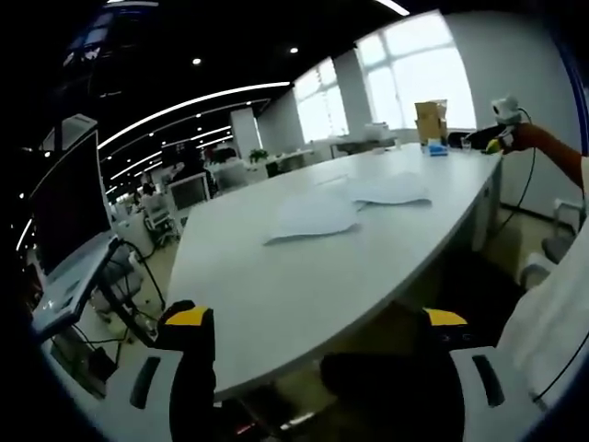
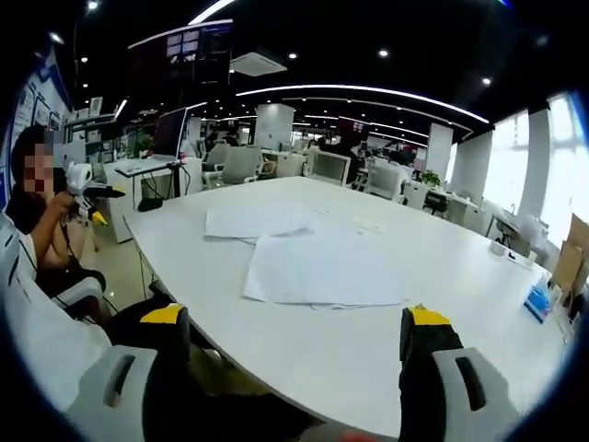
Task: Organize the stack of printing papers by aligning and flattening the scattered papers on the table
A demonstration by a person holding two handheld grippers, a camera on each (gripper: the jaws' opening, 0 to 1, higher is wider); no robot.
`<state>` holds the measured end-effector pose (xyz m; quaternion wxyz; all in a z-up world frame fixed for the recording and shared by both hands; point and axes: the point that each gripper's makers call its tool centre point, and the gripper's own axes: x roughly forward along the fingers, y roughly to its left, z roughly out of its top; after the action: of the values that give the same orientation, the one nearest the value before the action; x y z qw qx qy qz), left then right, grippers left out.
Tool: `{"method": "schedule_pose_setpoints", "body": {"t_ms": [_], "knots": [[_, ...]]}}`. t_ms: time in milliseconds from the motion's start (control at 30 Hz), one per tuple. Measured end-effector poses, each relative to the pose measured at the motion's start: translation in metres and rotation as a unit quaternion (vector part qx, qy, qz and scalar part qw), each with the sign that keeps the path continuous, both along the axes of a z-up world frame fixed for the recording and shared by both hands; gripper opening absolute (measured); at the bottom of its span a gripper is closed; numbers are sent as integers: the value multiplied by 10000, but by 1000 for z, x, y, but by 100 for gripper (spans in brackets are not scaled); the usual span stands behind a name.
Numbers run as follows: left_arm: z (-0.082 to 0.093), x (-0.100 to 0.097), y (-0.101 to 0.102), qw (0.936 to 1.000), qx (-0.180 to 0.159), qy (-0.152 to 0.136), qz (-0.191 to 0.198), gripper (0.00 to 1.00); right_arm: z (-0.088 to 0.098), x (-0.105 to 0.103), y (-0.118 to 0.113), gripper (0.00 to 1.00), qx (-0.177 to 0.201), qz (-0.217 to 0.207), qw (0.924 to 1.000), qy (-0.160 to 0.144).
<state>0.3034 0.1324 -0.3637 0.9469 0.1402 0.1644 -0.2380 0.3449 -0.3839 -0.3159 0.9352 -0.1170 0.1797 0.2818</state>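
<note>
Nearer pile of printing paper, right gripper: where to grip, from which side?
Judging by the right gripper view, take the nearer paper pile at its near edge, coming in low from the table's near side. The sheets lie flat and fanned, so there is no height to pinch from above; the slightly offset edges facing the open right gripper offer the best purchase.

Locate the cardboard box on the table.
In the left gripper view the cardboard box stands upright at the white table's far end, by the windows, with a small blue item at its foot, beyond the scattered papers.
</note>
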Motion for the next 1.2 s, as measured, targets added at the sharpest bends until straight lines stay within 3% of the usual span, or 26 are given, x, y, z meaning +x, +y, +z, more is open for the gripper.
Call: {"method": "schedule_pose_setpoints", "body": {"t_ms": [633, 900, 1100, 1200], "knots": [[0, -3, 2, 10000, -28, 25, 48, 93, 4, 14, 11, 89, 147, 88, 9998, -68], [1, 0, -11, 9998, -156, -1, -90, 92, 3, 27, 8, 89, 105, -94, 9999, -86], [-5, 0, -14, 9997, -166, 54, -195, 92, 11, 37, 5, 90, 586, -311, 9978, -8], [-4, 1, -12, 9997, -172, 55, -173, 92, 11, 37, 8, 89, 590, -269, 9979, -28]]}}
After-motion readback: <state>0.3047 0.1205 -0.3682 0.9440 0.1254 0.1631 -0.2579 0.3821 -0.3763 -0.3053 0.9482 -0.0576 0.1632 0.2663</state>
